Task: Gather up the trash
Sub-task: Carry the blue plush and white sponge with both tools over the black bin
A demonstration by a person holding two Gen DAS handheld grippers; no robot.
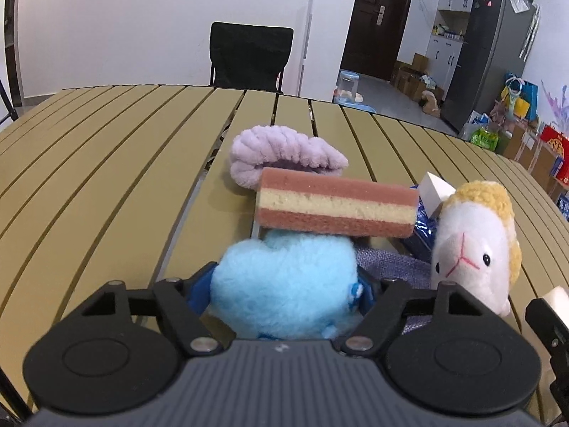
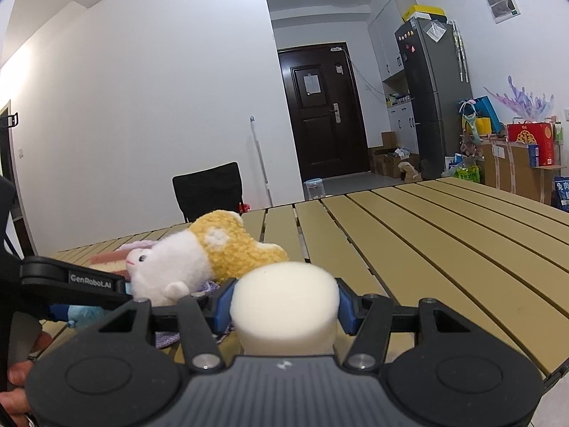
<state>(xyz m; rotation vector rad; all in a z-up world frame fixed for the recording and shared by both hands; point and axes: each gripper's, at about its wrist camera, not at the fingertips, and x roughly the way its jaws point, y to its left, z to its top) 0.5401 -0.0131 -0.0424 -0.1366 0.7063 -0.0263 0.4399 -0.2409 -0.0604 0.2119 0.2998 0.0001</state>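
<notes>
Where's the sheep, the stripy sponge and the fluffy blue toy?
Sheep (image 1: 473, 245): left wrist view, on its face.
Stripy sponge (image 1: 336, 206): left wrist view, its yellow middle layer.
Blue toy (image 1: 284, 284): left wrist view, its fluffy body.

Sponge (image 1: 336, 207) behind plush ball (image 1: 284, 284), sheep toy (image 1: 473, 245) right

The right tool (image 2: 284, 302) squeezes a white foam block (image 2: 284, 306) between its blue pads (image 2: 346, 307). Just to its left, a white and yellow toy sheep (image 2: 199, 259) lies on its side on the slatted worktop (image 2: 426, 249). The left tool (image 2: 76, 283) reaches in from the left, in front of the sheep. A pink sponge (image 2: 106, 258) peeks out behind it. A black chair (image 2: 208, 190) stands past the worktop.
</notes>
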